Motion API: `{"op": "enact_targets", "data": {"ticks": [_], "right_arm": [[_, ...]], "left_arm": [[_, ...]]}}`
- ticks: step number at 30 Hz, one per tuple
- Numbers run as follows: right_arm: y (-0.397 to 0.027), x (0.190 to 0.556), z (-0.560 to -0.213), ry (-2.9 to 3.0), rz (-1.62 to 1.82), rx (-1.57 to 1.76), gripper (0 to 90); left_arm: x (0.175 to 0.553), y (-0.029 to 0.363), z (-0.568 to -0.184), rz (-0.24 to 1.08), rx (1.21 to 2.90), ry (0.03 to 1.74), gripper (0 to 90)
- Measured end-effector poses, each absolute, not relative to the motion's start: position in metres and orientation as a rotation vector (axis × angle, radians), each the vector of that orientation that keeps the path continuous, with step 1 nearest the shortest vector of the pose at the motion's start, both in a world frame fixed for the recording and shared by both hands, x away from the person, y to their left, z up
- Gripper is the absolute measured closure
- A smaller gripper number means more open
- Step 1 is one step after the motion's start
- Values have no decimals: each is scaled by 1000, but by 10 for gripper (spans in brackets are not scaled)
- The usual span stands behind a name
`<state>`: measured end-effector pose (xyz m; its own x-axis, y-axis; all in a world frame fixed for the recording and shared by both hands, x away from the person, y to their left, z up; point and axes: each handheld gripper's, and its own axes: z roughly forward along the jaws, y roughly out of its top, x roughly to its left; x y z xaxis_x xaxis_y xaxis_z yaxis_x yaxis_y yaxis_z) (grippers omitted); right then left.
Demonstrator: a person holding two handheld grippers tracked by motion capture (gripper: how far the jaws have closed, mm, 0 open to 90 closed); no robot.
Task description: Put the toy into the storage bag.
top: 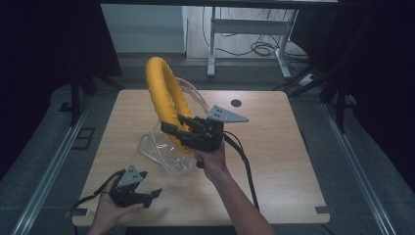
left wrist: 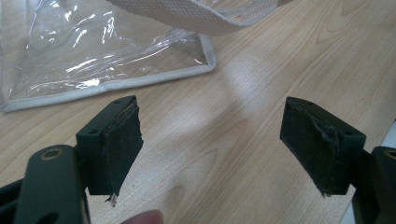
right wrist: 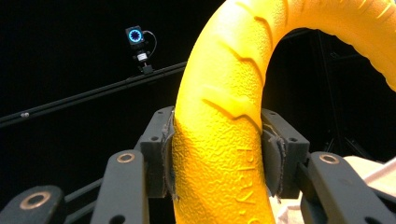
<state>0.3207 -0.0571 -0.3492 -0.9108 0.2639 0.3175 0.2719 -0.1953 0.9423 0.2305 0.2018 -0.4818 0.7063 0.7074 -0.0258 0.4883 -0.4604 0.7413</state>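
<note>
High view: a yellow ring (top: 164, 93) is clamped upright in the right gripper (top: 182, 128) over a clear bag (top: 164, 152) on the wooden table (top: 274, 147). Bagging is judged underway; lowering into the mouth is called for next. The left gripper (top: 149, 192) is held open, empty. Dark curtains are seen around.

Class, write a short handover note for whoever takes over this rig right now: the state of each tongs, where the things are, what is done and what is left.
Right tongs: shut on the yellow ring, held upright above the clear bag.
Left tongs: open, holding nothing, low over the wooden table near the bag's corner.
Bag: on the table's left-centre, its mouth seemingly below the ring.
Done: ring gripped and brought to the bag.
Left, probably: ease the ring into the bag, with the left tongs steadying or spreading the opening, then release.
</note>
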Motion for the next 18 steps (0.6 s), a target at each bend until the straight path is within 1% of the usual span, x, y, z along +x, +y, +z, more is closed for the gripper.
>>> {"op": "enact_targets", "data": {"ticks": [18], "right_arm": [[-58, 338, -391, -1933, -2293, -823, 511]], "left_arm": [[231, 202, -482, 372, 2156, 905, 205]]}}
